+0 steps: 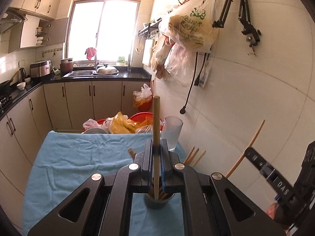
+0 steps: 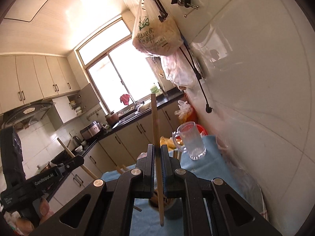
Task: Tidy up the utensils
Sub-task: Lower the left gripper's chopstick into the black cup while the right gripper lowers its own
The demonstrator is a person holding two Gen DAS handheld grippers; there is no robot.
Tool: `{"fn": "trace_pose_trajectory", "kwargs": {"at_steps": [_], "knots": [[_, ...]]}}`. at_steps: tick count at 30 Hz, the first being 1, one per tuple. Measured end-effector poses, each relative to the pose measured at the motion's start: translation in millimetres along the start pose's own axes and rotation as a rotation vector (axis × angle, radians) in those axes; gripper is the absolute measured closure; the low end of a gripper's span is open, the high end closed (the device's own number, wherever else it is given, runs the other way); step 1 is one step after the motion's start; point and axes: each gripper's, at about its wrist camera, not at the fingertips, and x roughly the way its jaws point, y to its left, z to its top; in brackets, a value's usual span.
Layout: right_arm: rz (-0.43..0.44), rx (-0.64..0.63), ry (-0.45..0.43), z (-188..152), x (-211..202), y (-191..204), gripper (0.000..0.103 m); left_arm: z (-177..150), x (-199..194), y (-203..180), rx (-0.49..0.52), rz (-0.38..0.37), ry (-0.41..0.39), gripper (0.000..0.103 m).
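My left gripper [image 1: 157, 151] is shut on a wooden chopstick [image 1: 156, 122] held upright, its lower end over a small dark cup [image 1: 159, 201] that holds several chopsticks on the blue towel [image 1: 78, 157]. My right gripper [image 2: 157, 153] is shut on another wooden chopstick [image 2: 154, 122], held upright and slightly tilted above the same cup [image 2: 167, 203]. The right gripper with its chopstick also shows at the right of the left wrist view [image 1: 256, 159]. The left gripper shows at the left of the right wrist view [image 2: 69, 165].
A clear glass mug [image 2: 192, 141] stands at the table's far right, near the tiled wall [image 1: 256, 98]. More chopsticks [image 1: 194, 156] stick up beside the gripper. Red basins with plastic bags [image 1: 126, 123] sit beyond the table. Bags hang from wall hooks [image 1: 189, 27].
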Motion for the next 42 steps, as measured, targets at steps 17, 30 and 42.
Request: {"fn": "trace_pose_trajectory", "kwargs": {"at_steps": [17, 30, 42], "knots": [[-0.06, -0.017, 0.07, -9, 79, -5, 0.096, -24, 63, 23, -0.061, -0.005, 0.082, 0.097], [-0.093, -0.012, 0.189, -49, 107, -18, 0.098, -63, 81, 42, -0.068, -0.009, 0.122, 0.095], [-0.098, -0.002, 0.23, -59, 115, -25, 0.102, -72, 88, 49, -0.076, -0.004, 0.141, 0.094]]}}
